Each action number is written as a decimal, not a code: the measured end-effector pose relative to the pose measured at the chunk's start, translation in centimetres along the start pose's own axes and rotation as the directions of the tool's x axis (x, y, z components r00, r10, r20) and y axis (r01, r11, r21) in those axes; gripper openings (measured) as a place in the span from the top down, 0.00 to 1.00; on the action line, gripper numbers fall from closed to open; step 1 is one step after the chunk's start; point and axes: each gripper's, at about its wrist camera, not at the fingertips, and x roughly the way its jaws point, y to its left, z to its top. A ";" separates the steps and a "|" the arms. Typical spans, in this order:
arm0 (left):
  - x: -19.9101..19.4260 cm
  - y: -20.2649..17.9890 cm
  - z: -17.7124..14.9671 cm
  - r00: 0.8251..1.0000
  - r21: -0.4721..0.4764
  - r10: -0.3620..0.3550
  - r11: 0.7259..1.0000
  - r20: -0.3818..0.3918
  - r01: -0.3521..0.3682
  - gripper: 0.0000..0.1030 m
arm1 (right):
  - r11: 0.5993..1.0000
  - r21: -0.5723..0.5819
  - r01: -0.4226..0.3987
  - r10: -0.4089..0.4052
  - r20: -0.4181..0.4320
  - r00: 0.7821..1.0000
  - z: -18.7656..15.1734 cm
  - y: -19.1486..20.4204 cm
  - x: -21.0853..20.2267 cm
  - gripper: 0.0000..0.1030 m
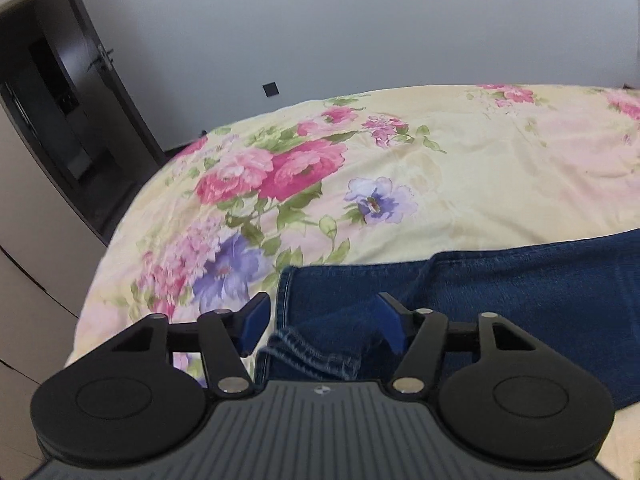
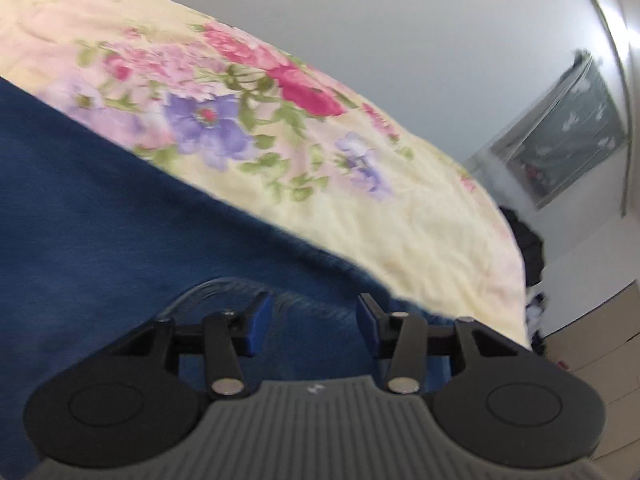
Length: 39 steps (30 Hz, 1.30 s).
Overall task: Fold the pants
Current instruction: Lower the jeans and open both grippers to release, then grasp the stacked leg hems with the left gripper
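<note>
Dark blue jeans (image 1: 520, 292) lie flat on a floral bed cover (image 1: 440, 168), stretching from the lower middle to the right edge. A stitched hem end (image 1: 304, 354) is bunched just below my left gripper (image 1: 322, 314), which is open, its blue pads (image 1: 252, 322) apart and pressing on nothing. In the right wrist view the jeans (image 2: 100, 220) fill the lower left over the cover (image 2: 380, 208). My right gripper (image 2: 314, 318) hovers over the cloth near its edge, open, with its pads (image 2: 260, 320) clear of the fabric.
A dark door (image 1: 68, 112) and pale cabinet fronts (image 1: 24, 272) stand left of the bed. To the right of the bed are a framed grey panel (image 2: 560, 140), a dark heap of clothes (image 2: 528, 248) and a wooden floor (image 2: 600, 364). The bed's edge curves down on both sides.
</note>
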 end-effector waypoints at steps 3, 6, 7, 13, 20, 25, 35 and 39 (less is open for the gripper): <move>-1.3 1.9 -2.6 0.993 -0.020 -0.119 0.993 -0.013 0.119 0.47 | 1.000 -0.025 -0.016 0.015 -0.005 1.000 -1.7 2.4 -1.9 0.59; -1.1 1.8 -5.2 0.985 0.004 -0.170 0.985 -0.040 0.170 0.59 | 0.999 -0.014 -0.034 0.033 -0.017 0.999 -3.2 3.9 -3.3 0.59; -0.7 1.7 -5.7 0.985 -0.004 -0.168 0.986 -0.041 0.168 0.61 | 0.999 -0.003 -0.036 0.036 -0.027 0.999 -3.5 4.3 -3.5 0.59; 4.2 2.4 -5.5 0.988 -0.147 -0.155 0.977 -0.005 0.152 0.65 | 1.000 0.013 -0.021 0.022 -0.039 0.999 -4.0 5.5 -4.9 0.59; 6.6 4.9 -2.9 0.996 -0.267 0.010 0.964 0.094 0.016 0.65 | 1.000 0.015 0.006 -0.005 -0.044 0.999 -4.4 5.9 -4.5 0.59; 4.7 6.8 -3.7 0.996 -0.282 -0.023 0.958 0.086 0.046 0.65 | 0.997 0.072 0.017 -0.015 -0.036 0.999 -4.8 6.1 -4.5 0.59; 0.8 10.1 -10.1 0.968 -0.570 -0.244 0.788 0.058 0.232 0.64 | 0.969 0.244 0.031 -0.027 -0.021 0.999 -9.0 5.7 -8.1 0.59; 2.4 10.7 -12.3 0.950 -0.716 -0.301 0.646 0.079 0.265 0.64 | 0.964 0.265 0.026 -0.022 -0.018 1.000 -10.5 5.4 -9.6 0.59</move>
